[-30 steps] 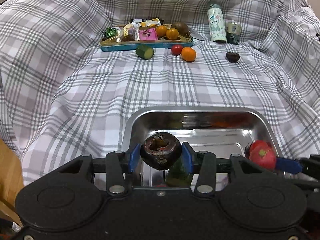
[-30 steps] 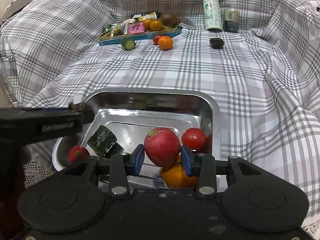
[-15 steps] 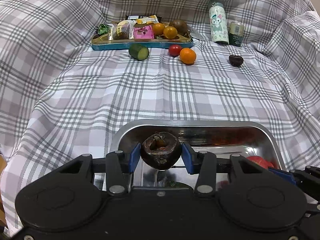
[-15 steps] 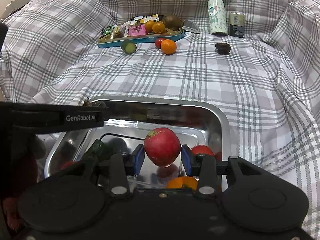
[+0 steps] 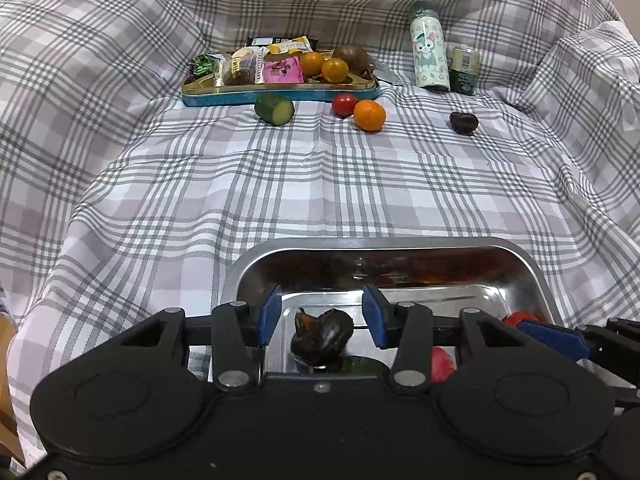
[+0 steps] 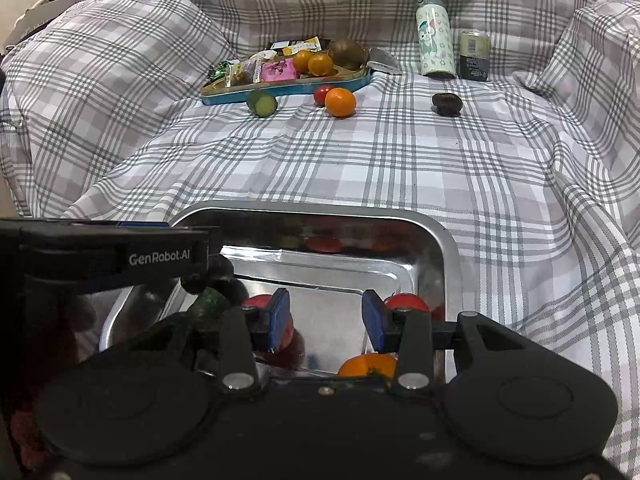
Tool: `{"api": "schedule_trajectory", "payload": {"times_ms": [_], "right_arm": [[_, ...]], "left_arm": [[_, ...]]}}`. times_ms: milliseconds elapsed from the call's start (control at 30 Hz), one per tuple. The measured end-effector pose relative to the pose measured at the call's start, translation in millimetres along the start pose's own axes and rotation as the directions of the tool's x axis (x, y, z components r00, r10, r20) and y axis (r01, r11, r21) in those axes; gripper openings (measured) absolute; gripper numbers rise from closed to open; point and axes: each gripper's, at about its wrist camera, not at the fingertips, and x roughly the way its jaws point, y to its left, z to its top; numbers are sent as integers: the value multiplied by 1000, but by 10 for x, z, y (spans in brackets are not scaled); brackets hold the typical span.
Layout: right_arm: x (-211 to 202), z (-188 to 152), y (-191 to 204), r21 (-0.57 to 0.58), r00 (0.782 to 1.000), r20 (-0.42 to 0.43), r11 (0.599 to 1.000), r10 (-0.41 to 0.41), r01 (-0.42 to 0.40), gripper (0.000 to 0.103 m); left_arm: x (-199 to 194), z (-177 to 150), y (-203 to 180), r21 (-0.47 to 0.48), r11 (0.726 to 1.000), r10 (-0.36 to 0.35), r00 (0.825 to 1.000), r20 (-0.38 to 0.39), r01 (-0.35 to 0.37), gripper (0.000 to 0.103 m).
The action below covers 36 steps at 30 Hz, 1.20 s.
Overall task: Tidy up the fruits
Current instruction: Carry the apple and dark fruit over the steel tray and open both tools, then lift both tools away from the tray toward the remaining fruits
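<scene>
Steel tray sits directly under both my grippers, on the grey plaid cloth. My left gripper has its jaws spread apart with nothing clamped; a dark, wrinkled fruit lies in the tray between the blue pads, touching neither. A green piece shows just behind it, mostly hidden by my housing. My right gripper also stands open and empty over the tray floor. Around it in the tray: a red fruit partly behind its left pad, a tomato behind its right pad, an orange fruit at the near edge, and a dark green piece under the left gripper's arm, which crosses the right wrist view from the left. Far across the cloth, a teal snack tray holds wrapped packets, two small oranges and a brown kiwi-like fruit. Just in front of it on the cloth lie a cucumber chunk, a small tomato touching a mandarin, and further right, apart from the others, a second dark fruit. A patterned bottle and a small can stand upright side by side at the back.
</scene>
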Motion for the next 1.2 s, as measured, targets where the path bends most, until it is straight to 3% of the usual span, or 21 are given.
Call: {"api": "schedule_trajectory", "payload": {"times_ms": [433,767,1200], "right_arm": [[-40,-8,-13,8,1000,15,1000,-5,5,42],[-38,11,-36,9,1000,22,1000,-11,11,42],[85,381,-306,9,995,76,998,-60,59,42]], "left_arm": [[-68,-69,-9,-10,1000,0,1000,-20,0,53],[-150,-36,-30,-2,1000,11,1000,12,-11,53],[-81,271,41,41,998,48,996,75,-52,53]]}}
